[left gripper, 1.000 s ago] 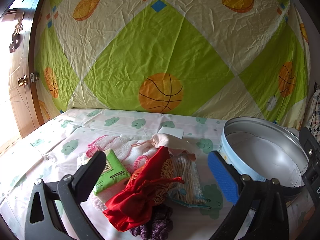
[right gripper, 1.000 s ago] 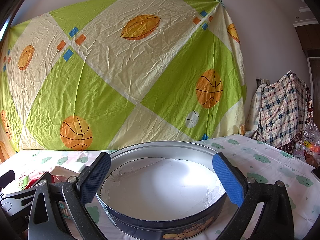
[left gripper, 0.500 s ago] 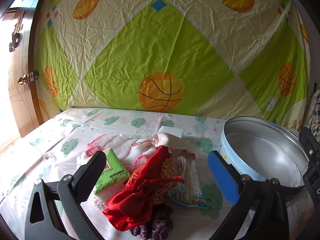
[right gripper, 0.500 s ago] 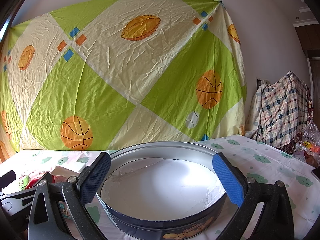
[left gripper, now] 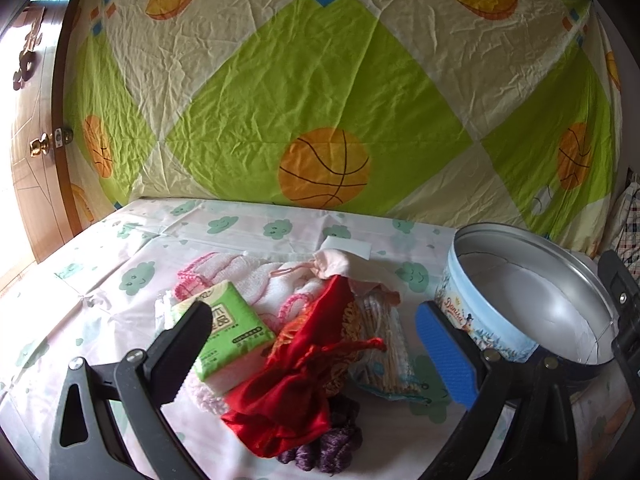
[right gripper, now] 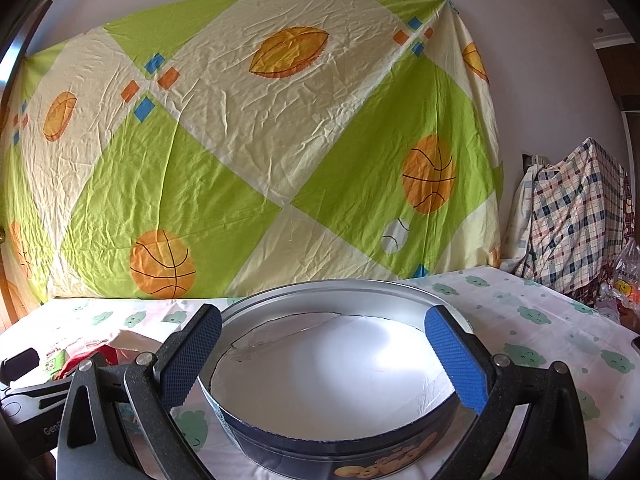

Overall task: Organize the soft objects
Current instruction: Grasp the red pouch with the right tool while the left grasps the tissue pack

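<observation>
A heap of soft things lies on the cloud-print sheet in the left wrist view: a red satin drawstring pouch, a green tissue pack, a pink-trimmed white towel, a pale pink pouch, a clear bag of cotton swabs and a purple scrunchie. My left gripper hovers open just above and in front of the heap, holding nothing. To the right stands a round cookie tin, open and empty. My right gripper is open over the tin, nothing between its fingers.
A green and cream sheet with basketballs hangs behind the table. A wooden door is at far left. A plaid-covered pile and plastic bags crowd the right edge. A white card lies behind the heap.
</observation>
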`<state>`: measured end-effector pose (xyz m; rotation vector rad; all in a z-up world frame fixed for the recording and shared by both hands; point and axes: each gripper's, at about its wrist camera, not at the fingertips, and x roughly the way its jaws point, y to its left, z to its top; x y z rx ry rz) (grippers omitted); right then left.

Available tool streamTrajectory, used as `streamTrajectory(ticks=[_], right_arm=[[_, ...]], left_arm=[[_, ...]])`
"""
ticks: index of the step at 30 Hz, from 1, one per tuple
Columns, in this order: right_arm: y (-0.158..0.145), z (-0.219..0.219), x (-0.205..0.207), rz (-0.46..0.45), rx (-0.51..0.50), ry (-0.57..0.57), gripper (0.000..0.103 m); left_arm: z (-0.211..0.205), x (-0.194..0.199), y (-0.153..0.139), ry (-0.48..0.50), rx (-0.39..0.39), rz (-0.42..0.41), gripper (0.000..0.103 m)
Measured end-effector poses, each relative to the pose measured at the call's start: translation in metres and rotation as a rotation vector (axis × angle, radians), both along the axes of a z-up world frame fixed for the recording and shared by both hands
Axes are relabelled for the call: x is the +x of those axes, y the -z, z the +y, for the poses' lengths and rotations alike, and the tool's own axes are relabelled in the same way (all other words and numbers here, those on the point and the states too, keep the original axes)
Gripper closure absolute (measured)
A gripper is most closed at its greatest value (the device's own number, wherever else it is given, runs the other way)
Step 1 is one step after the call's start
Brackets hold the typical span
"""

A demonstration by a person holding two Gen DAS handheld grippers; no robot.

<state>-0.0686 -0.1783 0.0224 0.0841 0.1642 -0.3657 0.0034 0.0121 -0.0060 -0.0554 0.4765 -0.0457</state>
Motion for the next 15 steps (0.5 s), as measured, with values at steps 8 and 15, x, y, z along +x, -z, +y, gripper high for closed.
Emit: streamTrajectory(ticks=[8,15], right_arm=[[0.005,0.021,0.014,0.062,-0.025,-0.160,0.001],[0.003,0.065,0.024,0.154,0.055,-0.454,0.004]], left_arm=[[0.059,-0.021,0.001,-0.086,0.008,0.036,0.000],[0.108,-0.030,0.004,-0.165,-0.001,0.081,0.000]])
